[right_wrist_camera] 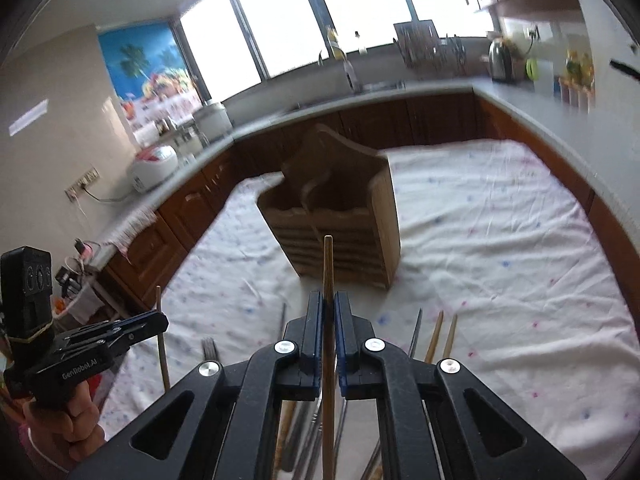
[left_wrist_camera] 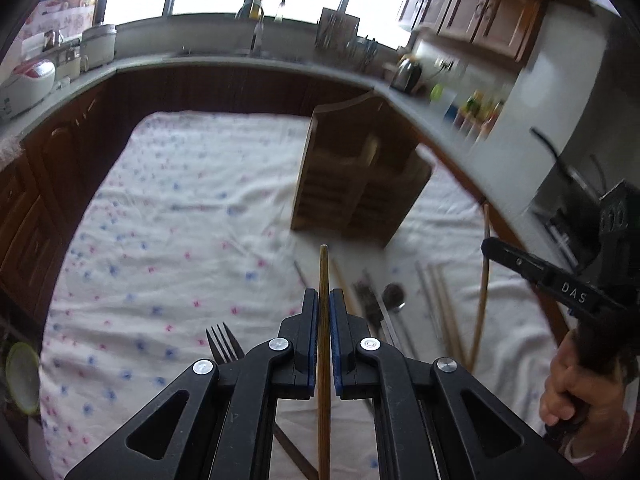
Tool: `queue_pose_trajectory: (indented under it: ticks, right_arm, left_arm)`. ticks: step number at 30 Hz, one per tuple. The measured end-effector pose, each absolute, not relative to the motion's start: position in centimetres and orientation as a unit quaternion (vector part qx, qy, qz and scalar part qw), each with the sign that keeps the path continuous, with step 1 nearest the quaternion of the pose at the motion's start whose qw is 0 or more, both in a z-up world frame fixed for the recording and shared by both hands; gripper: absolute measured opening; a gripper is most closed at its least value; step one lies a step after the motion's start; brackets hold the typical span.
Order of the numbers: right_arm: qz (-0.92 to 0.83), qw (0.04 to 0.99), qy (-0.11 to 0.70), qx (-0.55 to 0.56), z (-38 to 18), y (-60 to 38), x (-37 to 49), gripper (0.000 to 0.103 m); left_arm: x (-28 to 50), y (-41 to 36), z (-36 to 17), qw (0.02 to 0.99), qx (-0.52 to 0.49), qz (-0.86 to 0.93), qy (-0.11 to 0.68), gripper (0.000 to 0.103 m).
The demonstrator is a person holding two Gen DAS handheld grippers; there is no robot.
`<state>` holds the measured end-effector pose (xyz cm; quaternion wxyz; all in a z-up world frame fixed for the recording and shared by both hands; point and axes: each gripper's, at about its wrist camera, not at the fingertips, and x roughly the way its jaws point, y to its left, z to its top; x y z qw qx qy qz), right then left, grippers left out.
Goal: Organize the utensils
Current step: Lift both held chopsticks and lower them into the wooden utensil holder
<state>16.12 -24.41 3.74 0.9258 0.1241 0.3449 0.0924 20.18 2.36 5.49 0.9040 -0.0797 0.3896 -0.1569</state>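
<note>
My left gripper (left_wrist_camera: 324,294) is shut on a wooden chopstick (left_wrist_camera: 323,280) that sticks up past the pads, lifted above the cloth. My right gripper (right_wrist_camera: 328,298) is likewise shut on a darker wooden chopstick (right_wrist_camera: 328,268). A slatted wooden utensil holder (left_wrist_camera: 356,176) (right_wrist_camera: 340,216) stands on the cloth ahead of both. Loose utensils lie on the cloth below: a fork (left_wrist_camera: 222,344), a small spoon (left_wrist_camera: 394,294), more chopsticks (left_wrist_camera: 444,304) (right_wrist_camera: 440,336). The other gripper shows at each frame's edge, right gripper (left_wrist_camera: 490,246) and left gripper (right_wrist_camera: 160,322), each holding its stick.
A white cloth with blue and pink flecks (left_wrist_camera: 180,208) covers the table. A grey counter (left_wrist_camera: 224,62) curves around it with a rice cooker (right_wrist_camera: 154,166), a kettle (right_wrist_camera: 500,60), bottles and a knife rack (left_wrist_camera: 338,26). A hand (left_wrist_camera: 568,384) grips the right tool.
</note>
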Motion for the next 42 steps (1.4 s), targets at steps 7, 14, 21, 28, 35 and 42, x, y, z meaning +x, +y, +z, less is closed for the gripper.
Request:
queue_pose_trajectory:
  ticks: [7,14,21,28,35,42]
  right_arm:
    - [0.087,0.941,0.304,0.122,6.7,-25.0,14.3,0.006]
    - [0.081,0.948,0.284,0.121,8.1,-25.7,13.6,0.006]
    - [0.081,0.949,0.280,0.122,8.0,-25.8,13.7,0.006]
    - [0.077,0.952,0.267,0.129,8.6,-26.4,14.4,0.006]
    - [0.069,0.960,0.236,0.137,10.8,-27.4,16.6,0.006]
    - [0.060,0.968,0.194,0.148,13.9,-28.7,20.2,0.006]
  left_arm:
    - [16.6,3.8,8.7,0.919,-0.087,-0.173,0.344,0.004]
    - [15.1,4.3,10.0,0.929,-0.091,-0.170,0.316,0.004]
    - [15.4,4.5,10.3,0.932,-0.096,-0.164,0.308,0.004]
    - [16.3,4.7,10.6,0.935,-0.107,-0.164,0.297,0.004]
    - [18.9,5.2,11.7,0.939,-0.117,-0.175,0.272,0.004]
    - [23.5,5.5,13.7,0.952,-0.121,-0.178,0.219,0.004]
